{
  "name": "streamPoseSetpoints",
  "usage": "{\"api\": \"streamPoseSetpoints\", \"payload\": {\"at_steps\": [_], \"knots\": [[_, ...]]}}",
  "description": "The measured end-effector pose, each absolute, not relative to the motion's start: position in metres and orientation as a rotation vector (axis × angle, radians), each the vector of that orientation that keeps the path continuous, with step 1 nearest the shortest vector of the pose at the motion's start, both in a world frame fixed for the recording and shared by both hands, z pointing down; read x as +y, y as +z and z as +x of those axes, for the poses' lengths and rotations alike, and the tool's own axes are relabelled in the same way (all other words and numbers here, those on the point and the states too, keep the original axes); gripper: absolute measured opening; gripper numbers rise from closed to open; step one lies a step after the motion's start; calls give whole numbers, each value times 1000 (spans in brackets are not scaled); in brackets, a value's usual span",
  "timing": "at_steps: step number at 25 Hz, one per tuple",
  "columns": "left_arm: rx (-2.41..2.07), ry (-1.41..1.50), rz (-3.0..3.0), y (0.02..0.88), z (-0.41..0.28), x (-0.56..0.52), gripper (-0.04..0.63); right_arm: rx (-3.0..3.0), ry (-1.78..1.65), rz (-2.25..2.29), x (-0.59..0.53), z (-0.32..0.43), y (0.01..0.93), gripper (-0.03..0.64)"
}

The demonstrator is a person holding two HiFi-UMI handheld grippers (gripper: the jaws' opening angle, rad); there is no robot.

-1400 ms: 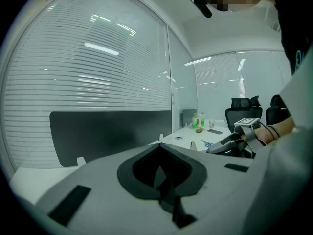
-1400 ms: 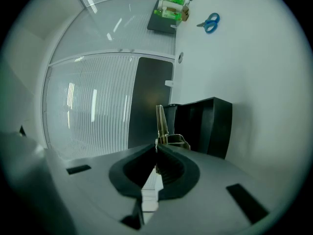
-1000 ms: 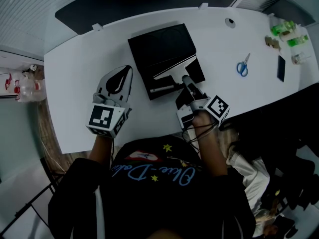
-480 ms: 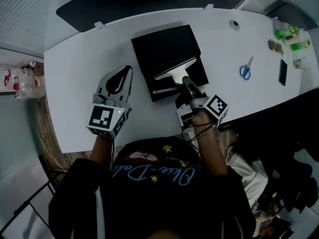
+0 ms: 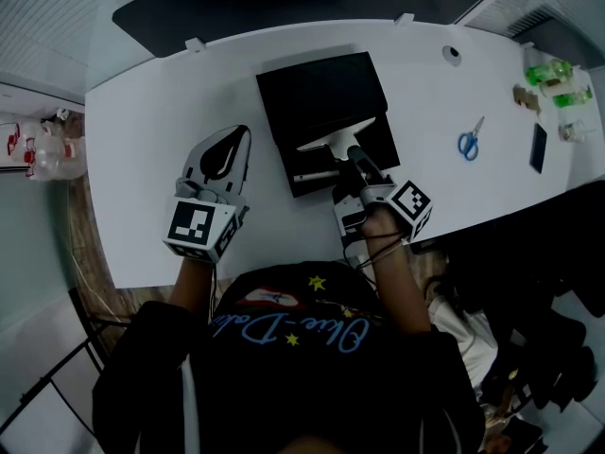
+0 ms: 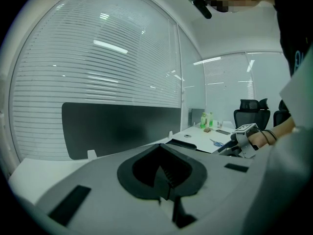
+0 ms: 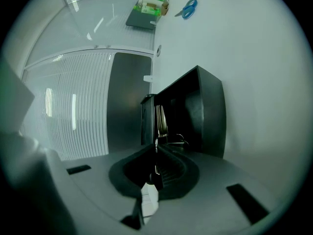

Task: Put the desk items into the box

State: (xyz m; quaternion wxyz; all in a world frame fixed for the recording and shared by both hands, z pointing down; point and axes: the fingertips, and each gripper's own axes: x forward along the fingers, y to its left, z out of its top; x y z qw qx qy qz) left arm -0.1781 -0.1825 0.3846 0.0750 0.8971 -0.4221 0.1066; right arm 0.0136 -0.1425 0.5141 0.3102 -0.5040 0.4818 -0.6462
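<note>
Pinching a pale strip point(image 5: 336, 135) above the box point(image 5: 317, 85), the right tool point(image 5: 354, 151) hovered; the left tool point(image 5: 238, 138), beside the box, sat pressed together.

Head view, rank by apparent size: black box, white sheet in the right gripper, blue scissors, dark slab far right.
1. Black box, clearly largest.
2. White sheet.
3. Blue scissors and dark slab look about equal; unranked.

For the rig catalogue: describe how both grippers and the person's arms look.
Both the left gripper and right gripper have light grey shells with black-lined jaws. Each carries a cube of black-and-white square markers. Black cables loop at the right wrist. The person wears a dark T-shirt with pale script and yellow stars.
</note>
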Motion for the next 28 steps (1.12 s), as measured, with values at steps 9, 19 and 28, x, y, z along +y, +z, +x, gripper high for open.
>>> {"api": "streamPoseSetpoints", "payload": {"at_steps": [9,19,28], "knots": [[-1295,309,2661,388,-185,-186,9,1240,-1706,-1378,-150,15,514,37],[-1291,354,2655,388,-185,-182,9,1278,-1669,-1435,-152,20,508,58],[-1267,311,2691,384,-179,-179,9,1264,-1674,-1450,-145,21,507,103]]}}
